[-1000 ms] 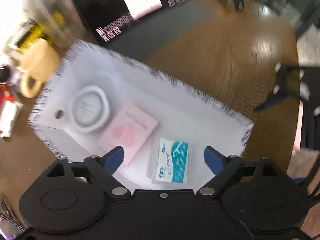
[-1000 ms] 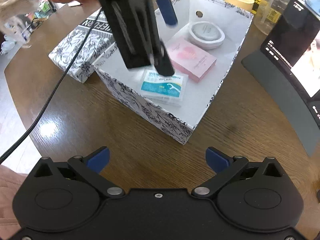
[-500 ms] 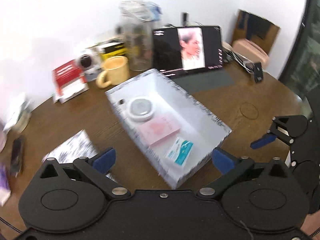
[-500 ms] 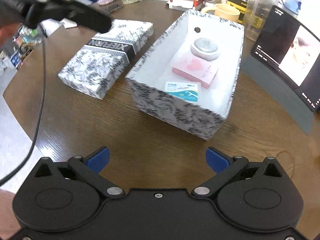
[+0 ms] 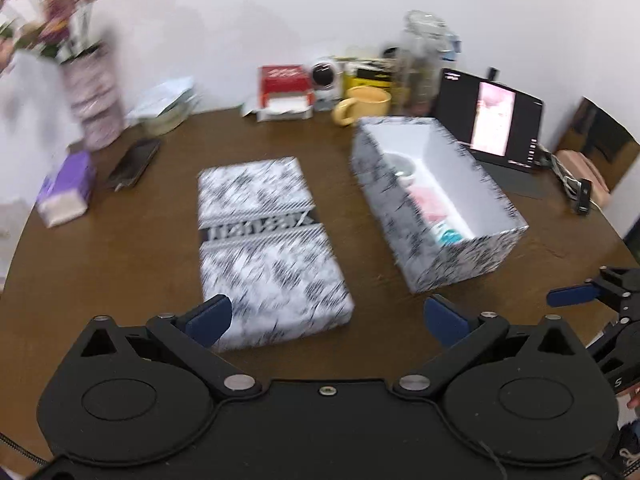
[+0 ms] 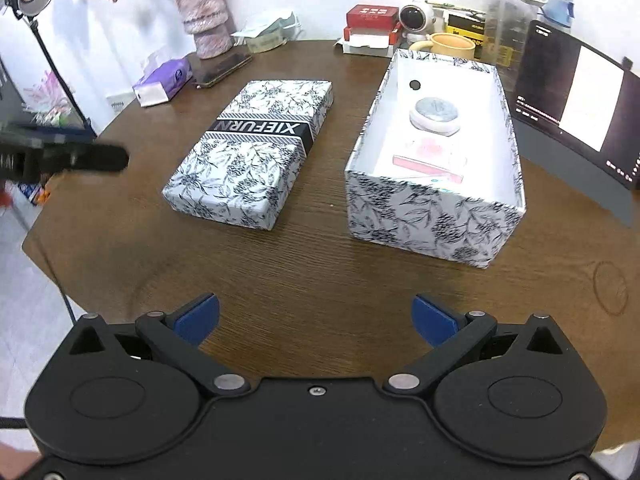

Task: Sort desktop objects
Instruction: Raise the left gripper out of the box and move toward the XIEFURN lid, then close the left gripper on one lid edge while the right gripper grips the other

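Observation:
An open floral-patterned box (image 6: 432,212) stands on the round wooden table, right of centre. Inside lie a white round case (image 6: 435,115), a pink flat box (image 6: 430,156) and a teal-labelled packet, mostly hidden by the near wall. The box's patterned lid (image 6: 256,148) lies flat to its left, top side up. My left gripper (image 5: 326,318) is open, low over the near end of the lid (image 5: 264,240), with the box (image 5: 440,216) to its right. My right gripper (image 6: 316,318) is open over bare table, in front of both.
Along the back edge stand a yellow mug (image 6: 450,45), a red card box (image 6: 372,20), a small white camera (image 6: 416,18), a clear jug (image 6: 510,8) and a vase of flowers (image 6: 206,20). A tissue pack (image 6: 162,82), a phone (image 6: 220,68) and a lit tablet (image 6: 576,108) sit nearby.
My left gripper has pulled up and back out of the box and swung left over the lid. My right gripper has drawn back toward the table's near edge. Both stay open.

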{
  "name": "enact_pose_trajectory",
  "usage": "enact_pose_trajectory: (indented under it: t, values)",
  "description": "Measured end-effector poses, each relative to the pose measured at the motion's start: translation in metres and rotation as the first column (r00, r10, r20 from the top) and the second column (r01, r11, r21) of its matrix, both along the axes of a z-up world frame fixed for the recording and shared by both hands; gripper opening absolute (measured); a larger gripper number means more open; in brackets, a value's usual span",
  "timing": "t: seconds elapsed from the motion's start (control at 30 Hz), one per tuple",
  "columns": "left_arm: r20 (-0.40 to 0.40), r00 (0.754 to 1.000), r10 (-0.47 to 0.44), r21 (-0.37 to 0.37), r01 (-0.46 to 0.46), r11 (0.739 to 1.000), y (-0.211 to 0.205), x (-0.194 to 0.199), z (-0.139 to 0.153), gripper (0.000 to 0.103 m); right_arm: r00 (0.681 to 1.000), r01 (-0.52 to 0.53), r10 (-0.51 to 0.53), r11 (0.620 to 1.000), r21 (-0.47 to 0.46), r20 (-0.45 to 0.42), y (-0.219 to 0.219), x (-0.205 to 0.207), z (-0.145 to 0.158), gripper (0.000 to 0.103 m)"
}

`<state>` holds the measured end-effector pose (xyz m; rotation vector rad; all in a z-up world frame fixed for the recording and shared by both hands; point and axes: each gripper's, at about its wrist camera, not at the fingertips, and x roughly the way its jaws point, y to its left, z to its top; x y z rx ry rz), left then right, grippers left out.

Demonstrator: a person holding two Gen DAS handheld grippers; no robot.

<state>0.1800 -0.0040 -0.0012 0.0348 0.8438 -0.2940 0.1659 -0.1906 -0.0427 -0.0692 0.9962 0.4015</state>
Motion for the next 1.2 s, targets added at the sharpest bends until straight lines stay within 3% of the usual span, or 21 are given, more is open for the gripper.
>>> enact_pose_trajectory:
  t: [0.33,0.63,0.97,1.2]
  values:
    - [-0.021,0.983,0.182,0.032,-0.181,0.983,0.031,-0.020,-0.025,0.103,0.999,0.011,-0.013,0.999,0.048,0.047,0.040,-0.009,-0.014,0.103]
    - [-0.022,0.970,0.243,0.062,-0.241,0.968,0.057,-0.006,-0.028,0.103,0.997,-0.044,0.040,0.997,0.059,0.069,0.071,0.014,-0.023,0.103]
    - [-0.034,0.970,0.241,0.058,-0.239,0.969,0.070,0.062,-0.031,0.103,0.988,-0.110,0.105,0.993,0.038,0.111,0.112,0.077,-0.035,0.103]
    - [-0.121,0.976,0.183,0.112,-0.170,0.979,0.061,0.128,-0.064,0.103,0.995,-0.094,0.093,0.994,0.052,0.027,0.129,0.132,-0.063,0.103]
